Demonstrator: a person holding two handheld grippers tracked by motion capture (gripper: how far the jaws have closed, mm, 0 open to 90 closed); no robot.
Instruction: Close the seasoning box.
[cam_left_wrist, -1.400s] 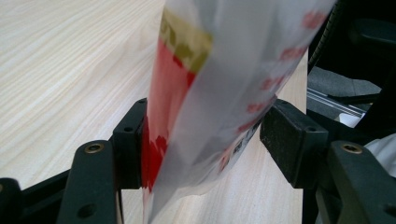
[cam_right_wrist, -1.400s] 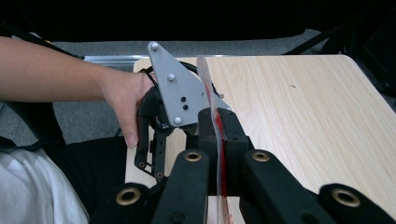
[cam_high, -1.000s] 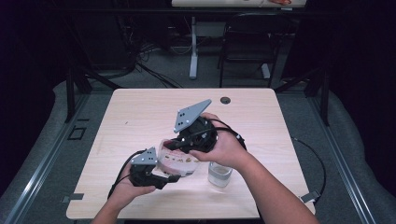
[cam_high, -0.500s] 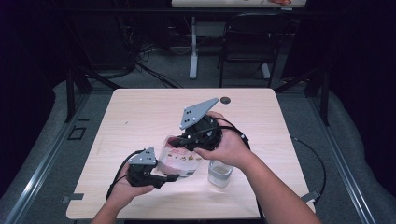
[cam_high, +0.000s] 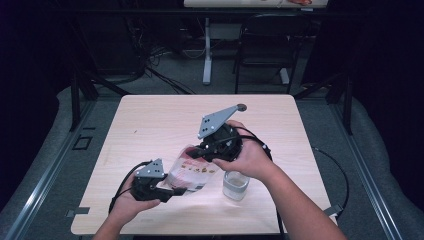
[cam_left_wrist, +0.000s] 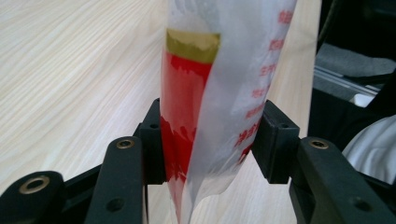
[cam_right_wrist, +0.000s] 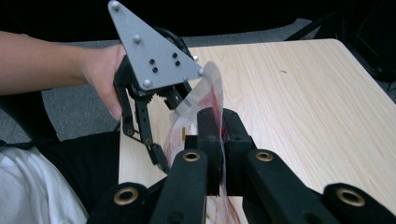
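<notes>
At lower centre of the high view, your left gripper and right gripper both pinch the red-printed plastic pouch, held above the table. Pouch looks unopened; glass jar beside it apparently awaits filling.

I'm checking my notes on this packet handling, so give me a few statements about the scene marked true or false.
1. Both tongs grip the clear plastic packet with red print. True.
2. The small clear glass jar is held in the right tongs. False: it stands on the light wooden table, beside the person's right hand.
3. The left tongs clamp the packet between their black pads. True.
4. The packet lies flat on the table. False: it is held up between the two tongs.
</notes>
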